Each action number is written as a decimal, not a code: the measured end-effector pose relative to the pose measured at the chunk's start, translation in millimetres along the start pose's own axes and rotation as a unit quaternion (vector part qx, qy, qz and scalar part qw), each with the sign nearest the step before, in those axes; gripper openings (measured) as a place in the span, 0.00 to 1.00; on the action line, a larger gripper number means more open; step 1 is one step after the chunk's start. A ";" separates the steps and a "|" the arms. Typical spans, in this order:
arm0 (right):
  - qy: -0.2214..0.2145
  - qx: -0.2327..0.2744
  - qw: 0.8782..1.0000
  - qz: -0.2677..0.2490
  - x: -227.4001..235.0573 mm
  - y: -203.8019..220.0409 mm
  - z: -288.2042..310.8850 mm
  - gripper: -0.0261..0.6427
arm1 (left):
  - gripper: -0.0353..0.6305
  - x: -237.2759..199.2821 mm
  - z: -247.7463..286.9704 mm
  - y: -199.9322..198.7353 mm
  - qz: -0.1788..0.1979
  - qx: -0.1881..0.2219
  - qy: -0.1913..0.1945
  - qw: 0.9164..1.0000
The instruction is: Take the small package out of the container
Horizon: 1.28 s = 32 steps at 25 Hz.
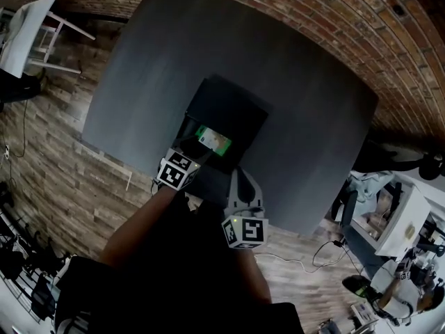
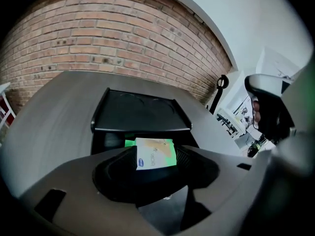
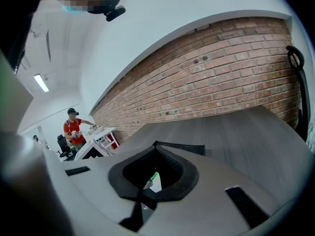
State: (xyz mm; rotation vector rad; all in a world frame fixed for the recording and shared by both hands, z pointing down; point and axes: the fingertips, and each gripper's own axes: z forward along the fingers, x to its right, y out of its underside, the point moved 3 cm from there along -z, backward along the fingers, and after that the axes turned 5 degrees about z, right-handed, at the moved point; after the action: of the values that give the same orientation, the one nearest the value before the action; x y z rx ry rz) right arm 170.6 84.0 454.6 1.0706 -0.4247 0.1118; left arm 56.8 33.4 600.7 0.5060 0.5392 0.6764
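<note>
A black container point(image 1: 245, 147) stands on the dark grey table point(image 1: 306, 110), its lid point(image 1: 229, 103) hinged back on the far side. Inside lies the small green and white package point(image 1: 213, 141). My left gripper point(image 1: 189, 148) reaches down to the container's near left side and is open. In the left gripper view the package point(image 2: 155, 154) shows just beyond and between the spread jaws of this gripper point(image 2: 157, 176), not pressed by the pads. My right gripper point(image 1: 240, 181) hangs shut and empty over the table's near edge, right of the container. Through its jaws point(image 3: 147, 187) a sliver of the package point(image 3: 155, 182) shows.
A brick wall point(image 2: 113, 33) runs behind the table. A white table with chairs point(image 1: 31, 30) stands at the far left. Desks with equipment point(image 1: 393, 225) fill the right. A person in a red shirt point(image 3: 74, 131) stands far off. A cable point(image 1: 306, 259) lies on the wooden floor.
</note>
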 end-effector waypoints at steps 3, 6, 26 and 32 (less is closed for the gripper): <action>0.002 -0.001 1.000 0.004 4.1 1.4 2.7 0.08 | 0.44 -1.5 9.6 2.5 0.000 -0.013 0.003 1.000; 0.004 -0.009 1.000 0.009 9.7 4.2 5.5 0.08 | 0.46 -4.4 18.9 6.9 -0.004 -0.029 0.003 1.000; 0.012 -0.017 0.999 0.025 25.3 5.7 15.2 0.08 | 0.53 -7.5 48.5 20.9 -0.002 -0.123 0.011 0.992; 0.014 -0.016 0.999 0.028 29.1 4.5 16.2 0.08 | 0.53 -4.8 52.3 19.4 0.003 -0.142 0.019 0.990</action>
State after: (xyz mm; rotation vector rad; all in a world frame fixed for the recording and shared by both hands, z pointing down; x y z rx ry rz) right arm 191.3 68.8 476.2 1.0253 -0.4309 0.1689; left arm 77.0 29.5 652.7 0.2294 0.4668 0.7562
